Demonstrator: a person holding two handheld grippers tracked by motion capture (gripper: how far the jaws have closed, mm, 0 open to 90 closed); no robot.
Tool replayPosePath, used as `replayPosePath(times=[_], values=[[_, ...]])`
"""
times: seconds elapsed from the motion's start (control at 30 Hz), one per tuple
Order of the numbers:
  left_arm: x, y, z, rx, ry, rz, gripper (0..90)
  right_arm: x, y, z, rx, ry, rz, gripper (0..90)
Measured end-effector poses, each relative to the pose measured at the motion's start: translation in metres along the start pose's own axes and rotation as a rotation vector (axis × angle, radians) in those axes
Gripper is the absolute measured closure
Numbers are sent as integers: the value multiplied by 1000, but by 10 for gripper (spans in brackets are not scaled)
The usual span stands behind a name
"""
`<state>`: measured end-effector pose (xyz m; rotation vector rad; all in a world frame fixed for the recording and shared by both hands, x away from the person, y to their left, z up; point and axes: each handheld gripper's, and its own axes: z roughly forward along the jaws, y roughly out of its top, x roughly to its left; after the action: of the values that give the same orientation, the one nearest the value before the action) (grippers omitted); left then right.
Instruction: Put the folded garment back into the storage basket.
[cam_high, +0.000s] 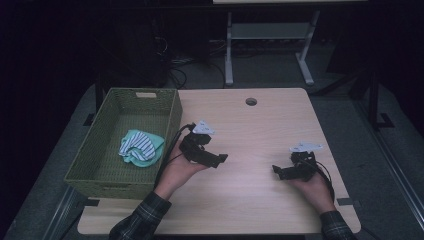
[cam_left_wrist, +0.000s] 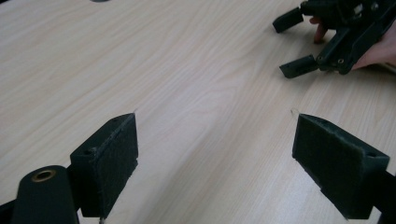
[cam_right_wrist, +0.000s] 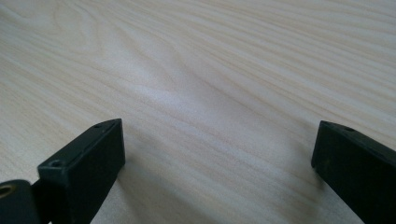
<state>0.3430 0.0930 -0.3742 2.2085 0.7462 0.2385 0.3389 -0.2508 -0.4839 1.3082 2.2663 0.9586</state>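
A green woven basket stands on the left part of the light wooden table. Inside it lies a bundle of teal and striped cloth. My left gripper rests low over the table just right of the basket, open, with bare wood between its jaws. My right gripper sits at the table's right side, also open, nothing between its jaws. In the left gripper view the right gripper shows at the top right, held by a hand.
A round cable hole is near the table's far edge. Beyond the table stand a white table frame and dark cables on the floor. Bare wood lies between the two grippers.
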Motion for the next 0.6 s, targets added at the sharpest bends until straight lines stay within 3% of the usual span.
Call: replayPosePath(times=[0.2,0.6], values=[[-8,-9,19,19,4,27,137,0,0,0,0,0,-1,22],[-5,-34,53,50,42,30,137,0,0,0,1,0,-1,22]])
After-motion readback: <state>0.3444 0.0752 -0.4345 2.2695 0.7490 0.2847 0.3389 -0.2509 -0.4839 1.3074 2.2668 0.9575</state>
